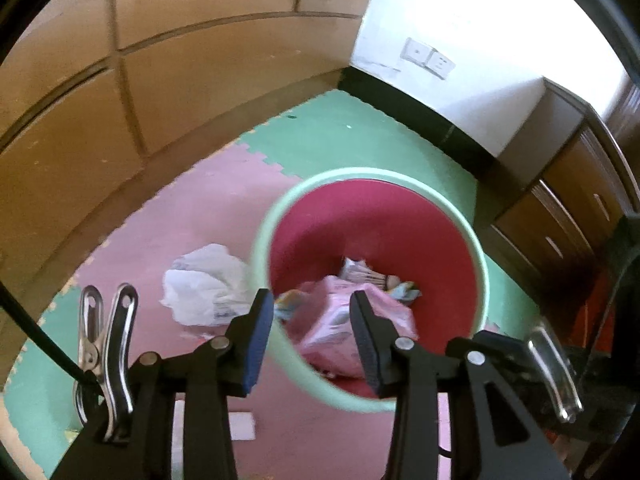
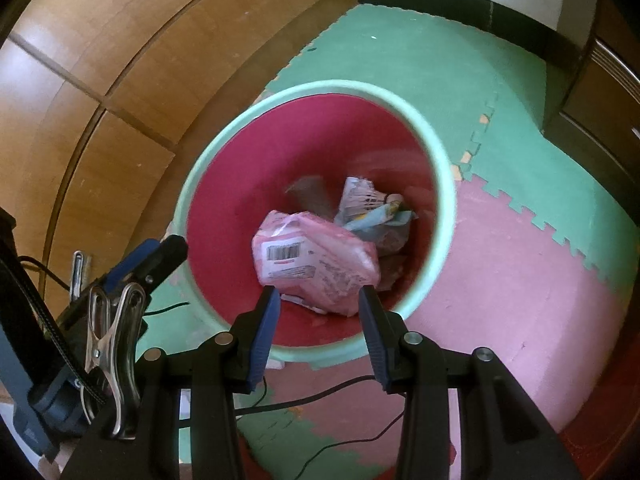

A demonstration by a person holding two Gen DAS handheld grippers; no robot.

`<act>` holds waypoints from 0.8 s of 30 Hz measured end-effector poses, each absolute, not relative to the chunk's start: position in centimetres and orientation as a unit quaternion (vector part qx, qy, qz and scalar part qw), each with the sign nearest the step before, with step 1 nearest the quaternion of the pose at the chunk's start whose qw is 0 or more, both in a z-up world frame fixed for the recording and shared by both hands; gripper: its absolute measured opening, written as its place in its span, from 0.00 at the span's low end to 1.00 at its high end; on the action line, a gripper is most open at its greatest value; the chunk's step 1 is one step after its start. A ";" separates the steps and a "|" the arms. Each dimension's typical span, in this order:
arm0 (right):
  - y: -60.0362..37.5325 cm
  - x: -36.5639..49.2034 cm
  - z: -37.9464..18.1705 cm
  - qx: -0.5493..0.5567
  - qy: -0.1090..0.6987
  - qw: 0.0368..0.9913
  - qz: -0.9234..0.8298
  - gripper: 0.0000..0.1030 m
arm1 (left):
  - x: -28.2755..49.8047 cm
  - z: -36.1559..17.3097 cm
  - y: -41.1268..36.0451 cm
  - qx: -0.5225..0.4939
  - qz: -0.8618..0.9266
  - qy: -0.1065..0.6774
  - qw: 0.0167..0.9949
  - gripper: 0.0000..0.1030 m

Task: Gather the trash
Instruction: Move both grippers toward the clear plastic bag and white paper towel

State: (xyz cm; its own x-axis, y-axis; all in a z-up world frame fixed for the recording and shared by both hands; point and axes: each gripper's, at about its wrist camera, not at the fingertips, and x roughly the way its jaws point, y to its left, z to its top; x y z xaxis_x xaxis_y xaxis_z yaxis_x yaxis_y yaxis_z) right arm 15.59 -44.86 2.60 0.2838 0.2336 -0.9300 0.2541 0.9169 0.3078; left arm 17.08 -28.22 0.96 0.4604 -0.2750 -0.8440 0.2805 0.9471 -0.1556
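A round bin, mint-green rim (image 1: 376, 172) (image 2: 332, 86) and red inside, stands on foam floor mats. In it lie a pink packet with a barcode (image 2: 316, 264) (image 1: 332, 320) and crumpled paper wrappers (image 2: 368, 204) (image 1: 360, 270). Left of the bin, a crumpled white plastic bag (image 1: 204, 284) rests on the pink mat. My left gripper (image 1: 310, 296) hovers open over the bin's near-left rim, nothing between its pads. It shows in the right wrist view as a blue-and-black finger (image 2: 156, 258) outside the rim. My right gripper (image 2: 319, 292) hangs open above the bin, the packet lower down.
Wooden cabinet fronts (image 1: 160, 80) curve round the left and back. A dark drawer unit (image 1: 568, 200) stands at the right under a white wall with sockets (image 1: 428, 58). Black cables (image 2: 320, 396) trail over the mats in front of the bin. A white card (image 1: 242, 426) lies near.
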 end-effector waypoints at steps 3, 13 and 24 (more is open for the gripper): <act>-43.0 15.6 3.1 0.189 0.597 0.780 0.012 0.41 | 17.1 1.6 -26.1 0.009 -0.138 0.492 0.860 0.40; -37.2 15.3 3.8 0.150 0.598 0.785 0.060 0.41 | 15.9 4.0 -16.9 0.016 -0.057 0.503 0.862 0.40; -31.0 14.2 3.9 0.106 0.595 0.789 0.105 0.41 | 12.5 7.9 -7.2 0.018 0.022 0.494 0.869 0.40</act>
State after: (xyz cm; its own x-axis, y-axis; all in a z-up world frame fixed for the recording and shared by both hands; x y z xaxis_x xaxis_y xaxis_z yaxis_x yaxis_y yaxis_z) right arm 14.20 -30.98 3.89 0.2691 0.2929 -0.9175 -0.0397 0.9552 0.2933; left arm 12.51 -7.19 7.94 0.5101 0.0561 -0.8583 -0.0211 0.9984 0.0527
